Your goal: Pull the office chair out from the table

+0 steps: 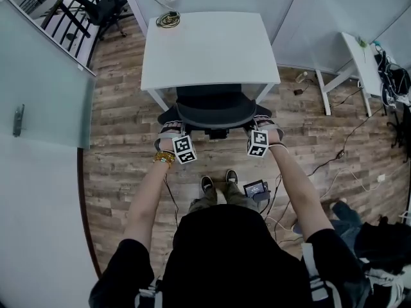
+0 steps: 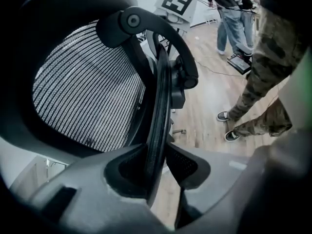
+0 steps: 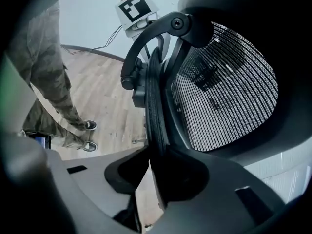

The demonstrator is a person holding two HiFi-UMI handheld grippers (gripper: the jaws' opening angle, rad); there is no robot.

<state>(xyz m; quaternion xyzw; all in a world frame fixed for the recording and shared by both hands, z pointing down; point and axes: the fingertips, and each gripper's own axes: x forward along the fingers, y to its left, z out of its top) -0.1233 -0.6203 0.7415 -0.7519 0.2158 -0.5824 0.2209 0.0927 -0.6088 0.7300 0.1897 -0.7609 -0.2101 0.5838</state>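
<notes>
1. While both grippers gripped it, the chair point(image 1: 215, 108) sat straight ahead of them. Its seat was tucked under the table point(image 1: 205, 50) beyond, and its back was just clear of the near edge.
2. Left gripper point(image 2: 158, 165) was clamped on the left side of the back's rim point(image 2: 160, 101), which was pinched between jaws at middling width.
3. Right gripper point(image 3: 153, 167) was likewise closed on the rim's right side.
4. My read on handling: the rim was stiff plastic and good to pull on. The mesh point(image 2: 83, 96) inboard of each gripper was soft, so avoid it.
5. The chair looked fairly heavy and probably rolls and swivels. An even pull on both sides, back toward the person, should stop it yawing on the wood floor point(image 1: 122, 127).
6. The thin rim could slip out if either grip eased.
</notes>
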